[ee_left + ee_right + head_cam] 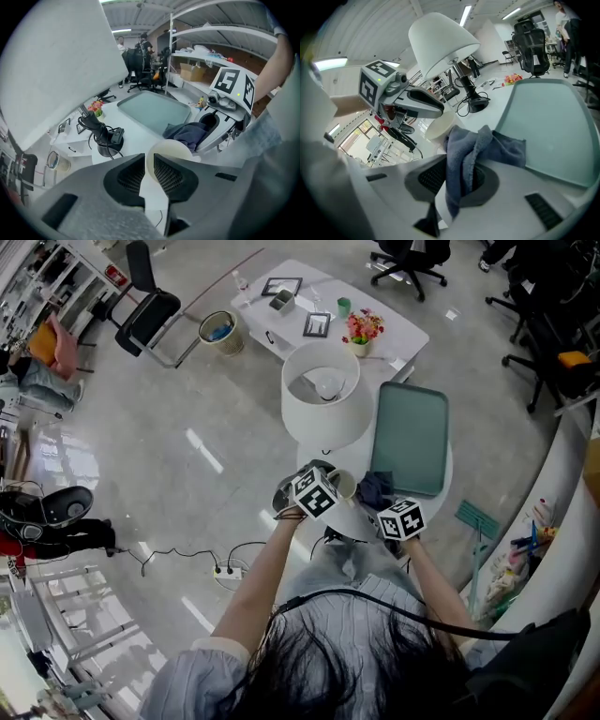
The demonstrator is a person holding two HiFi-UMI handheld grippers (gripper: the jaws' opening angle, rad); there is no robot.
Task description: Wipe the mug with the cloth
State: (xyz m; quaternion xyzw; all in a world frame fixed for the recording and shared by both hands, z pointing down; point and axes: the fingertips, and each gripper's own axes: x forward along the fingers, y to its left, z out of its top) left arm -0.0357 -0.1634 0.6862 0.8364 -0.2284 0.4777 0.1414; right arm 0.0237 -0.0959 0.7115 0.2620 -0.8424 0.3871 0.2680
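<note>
two holds: left gripper (149, 161) pinches cream mug (172, 149) rim; right gripper (458, 174) clamps rumpled blue-grey cloth (490, 144).

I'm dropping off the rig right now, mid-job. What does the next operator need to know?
Left tool: shut on the wall of the mug, which is held at the white table.
Right tool: shut on the cloth, which is bunched close beside the mug, next to the teal tray.
Done: both things are gripped. I cannot tell whether the cloth touches the mug or any wiping has happened.
Left: rub the cloth over the mug.
</note>
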